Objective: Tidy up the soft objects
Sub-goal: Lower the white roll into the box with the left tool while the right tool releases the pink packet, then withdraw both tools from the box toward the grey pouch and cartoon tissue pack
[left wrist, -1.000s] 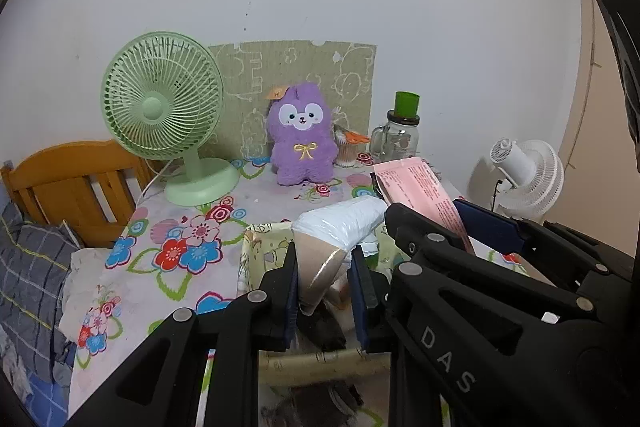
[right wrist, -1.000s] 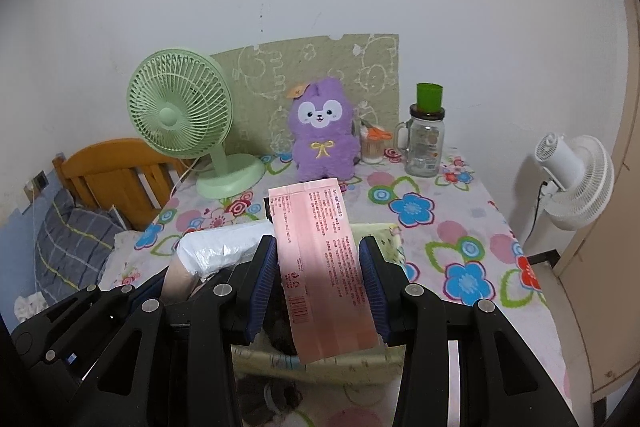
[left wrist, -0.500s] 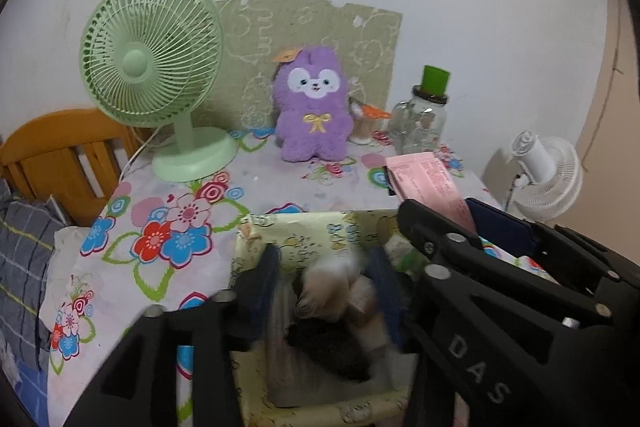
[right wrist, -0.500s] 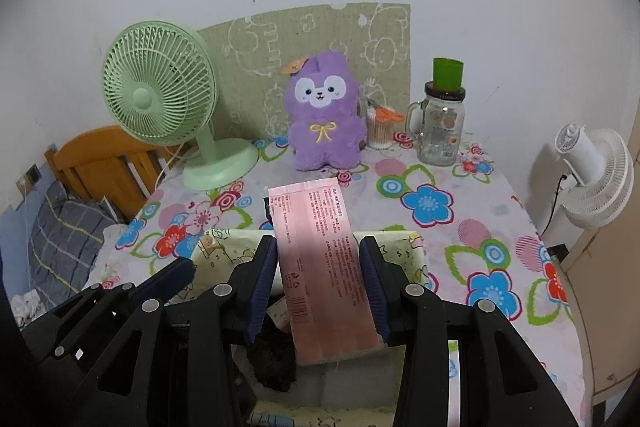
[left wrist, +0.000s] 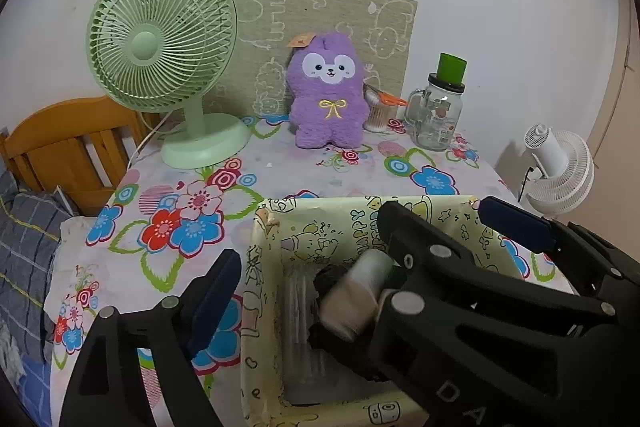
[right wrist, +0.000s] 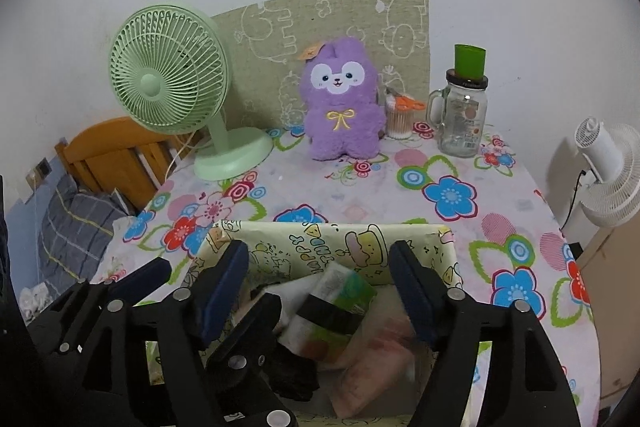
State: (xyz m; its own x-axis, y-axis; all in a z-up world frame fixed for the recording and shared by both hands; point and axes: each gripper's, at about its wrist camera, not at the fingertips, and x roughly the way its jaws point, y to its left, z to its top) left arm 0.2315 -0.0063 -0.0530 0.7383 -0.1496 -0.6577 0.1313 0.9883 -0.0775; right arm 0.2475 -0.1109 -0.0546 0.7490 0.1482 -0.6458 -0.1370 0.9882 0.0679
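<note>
Left wrist view looks down over a pale yellow cartoon-printed paper box [left wrist: 264,259] standing on the counter with a flower-patterned cloth [left wrist: 188,211]. The left gripper [left wrist: 304,251] has its fingers spreading, one dark blue pad [left wrist: 214,297] outside the box's left wall and the other over its inside; nothing is pinched between them. Below lies a soft beige-and-white rolled packet [left wrist: 354,293], tilted against a dark bundle [left wrist: 328,275] inside the box. Right wrist view shows the right gripper [right wrist: 320,279] above the same box [right wrist: 320,239], its fingers opening wide, with no pad touching anything. Under them, inside the box, rest a white soft pack with a green and black band [right wrist: 332,303] and a blurred pink flat packet [right wrist: 380,359], free of the pads. At the far edge of the counter a fluffy purple plush animal with a yellow bow [left wrist: 328,95] sits upright against a beige patterned board [left wrist: 256,27], a mint green desk fan [left wrist: 160,39] to its left, a clear glass mug jar with a green top [left wrist: 440,107] to its right. A white fan [left wrist: 560,167] stands off the counter at right.
</note>
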